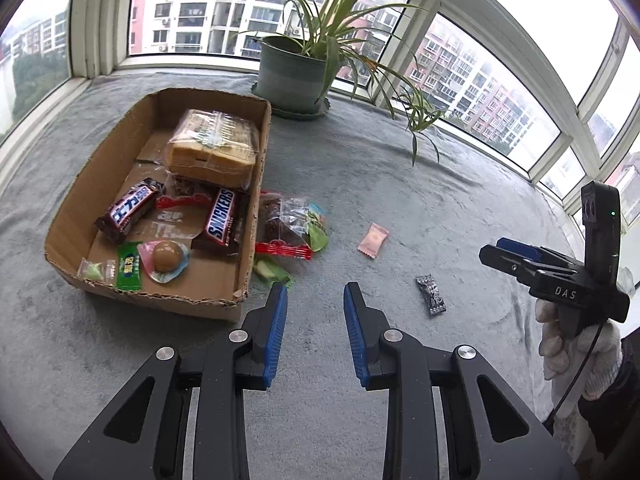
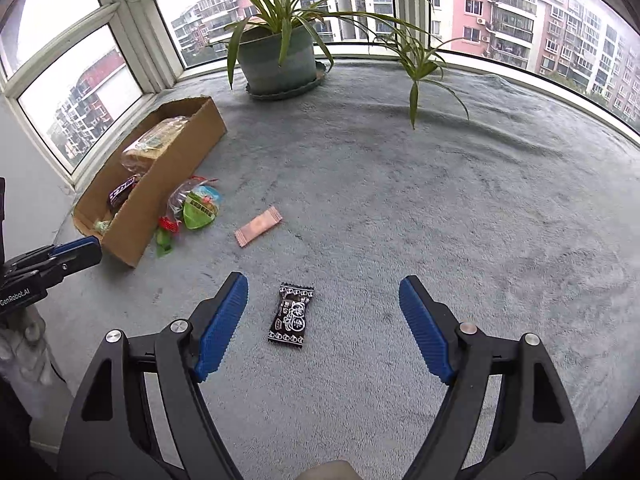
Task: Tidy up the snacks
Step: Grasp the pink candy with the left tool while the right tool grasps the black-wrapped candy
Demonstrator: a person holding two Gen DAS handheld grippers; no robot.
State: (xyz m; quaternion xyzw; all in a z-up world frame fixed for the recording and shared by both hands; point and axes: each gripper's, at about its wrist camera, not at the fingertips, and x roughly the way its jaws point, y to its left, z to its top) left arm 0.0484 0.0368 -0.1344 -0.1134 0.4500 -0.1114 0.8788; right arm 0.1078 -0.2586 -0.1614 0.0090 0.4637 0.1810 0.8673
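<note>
A cardboard box [image 1: 256, 184] [image 2: 168, 184] holds a bread loaf [image 1: 212, 146], two Snickers bars [image 1: 220, 220] and several small candies. Clear-wrapped snacks [image 1: 294, 224] [image 2: 198, 206] lie against its outer wall. A pink sachet [image 1: 373, 241] [image 2: 258, 226] and a black candy [image 1: 431, 295] [image 2: 291, 313] lie loose on the grey cloth. My left gripper [image 1: 316, 294] is open and empty, near the box's front corner. My right gripper [image 2: 323, 286] is open and empty, with the black candy between its fingers' line, nearer the left finger.
A potted spider plant [image 1: 294, 76] [image 2: 280, 60] stands at the back by the windows, its leaves trailing over the cloth. The grey cloth [image 2: 460, 220] stretches right of the snacks. Window frames bound the ledge on all far sides.
</note>
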